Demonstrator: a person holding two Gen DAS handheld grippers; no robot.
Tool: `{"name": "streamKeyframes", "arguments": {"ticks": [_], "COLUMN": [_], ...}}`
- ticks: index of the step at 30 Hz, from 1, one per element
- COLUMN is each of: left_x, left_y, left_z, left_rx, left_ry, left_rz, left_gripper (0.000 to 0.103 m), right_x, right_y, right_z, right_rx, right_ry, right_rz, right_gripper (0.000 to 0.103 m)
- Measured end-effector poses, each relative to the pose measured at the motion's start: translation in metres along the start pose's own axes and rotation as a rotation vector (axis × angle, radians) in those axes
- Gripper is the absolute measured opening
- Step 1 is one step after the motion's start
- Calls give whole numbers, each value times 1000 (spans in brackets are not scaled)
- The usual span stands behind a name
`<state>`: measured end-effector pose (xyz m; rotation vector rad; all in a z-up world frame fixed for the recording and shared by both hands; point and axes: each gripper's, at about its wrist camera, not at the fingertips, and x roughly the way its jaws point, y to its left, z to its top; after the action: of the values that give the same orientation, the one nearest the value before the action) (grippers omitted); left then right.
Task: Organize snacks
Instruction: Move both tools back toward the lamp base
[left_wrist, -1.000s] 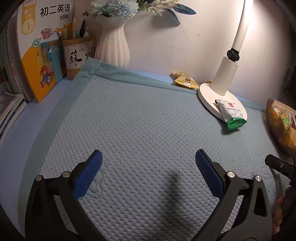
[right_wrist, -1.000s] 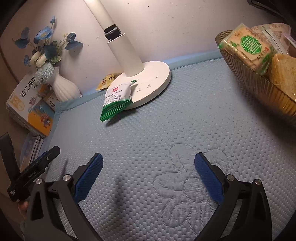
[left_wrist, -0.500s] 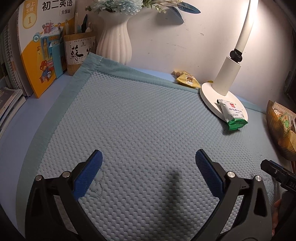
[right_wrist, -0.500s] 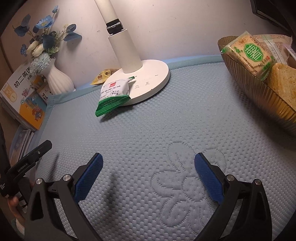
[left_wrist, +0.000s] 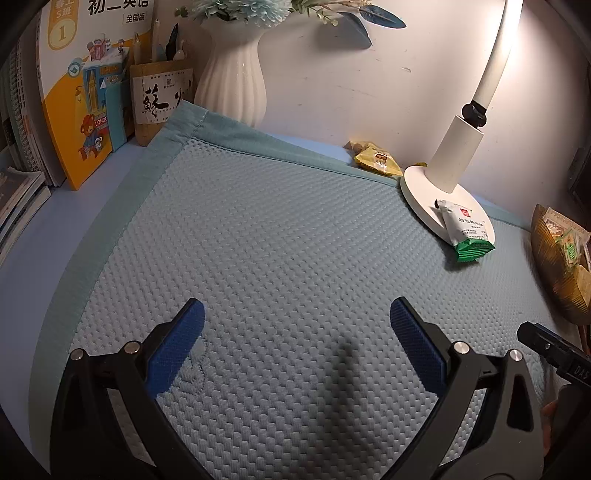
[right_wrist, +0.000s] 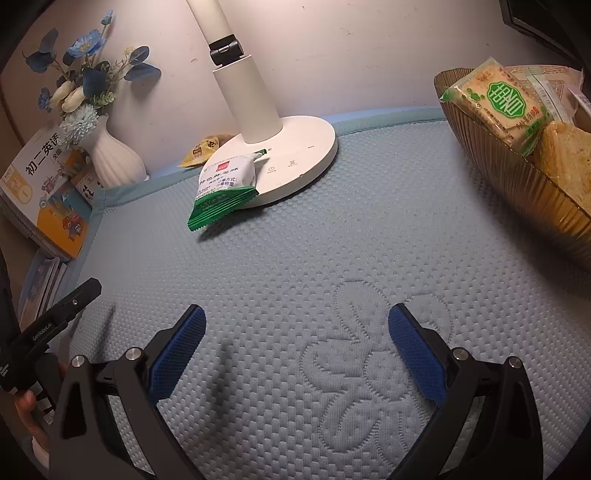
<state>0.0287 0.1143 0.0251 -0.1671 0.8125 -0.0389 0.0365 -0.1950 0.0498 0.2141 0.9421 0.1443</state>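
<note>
Green-and-white foil snack packet (right_wrist: 225, 190) upper left of centre, propped on round white lamp base (right_wrist: 295, 162), long axis pointing lower left; right gripper (right_wrist: 295, 350) nearer, spread, empty; left gripper (left_wrist: 295, 347) likewise spread.

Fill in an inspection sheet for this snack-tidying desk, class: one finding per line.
Surface: quilted blue mat, flower stitched in.
Job's things: green-and-white snack packet leaning on round white lamp base; yellow snack packet behind it; ribbed amber bowl holding snacks.
Clutter: white ribbed vase, pen holder, books.
Grippers: left gripper and right gripper open, empty.
Cables: nothing seen.
Surroundings: pale wall.
</note>
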Motion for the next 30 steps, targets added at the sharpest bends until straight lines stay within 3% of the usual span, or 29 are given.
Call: {"name": "streamKeyframes", "arguments": {"ticks": [30], "left_x": [2], "left_y": [2], "left_z": [-1], "left_rx": [-3], "left_ry": [4], "left_rz": [0], "left_gripper": [100], "right_x": [0], "right_y": [0], "right_z": [0], "right_rx": [2], "right_ry": [0], "right_rz": [0], "right_gripper": [98]}}
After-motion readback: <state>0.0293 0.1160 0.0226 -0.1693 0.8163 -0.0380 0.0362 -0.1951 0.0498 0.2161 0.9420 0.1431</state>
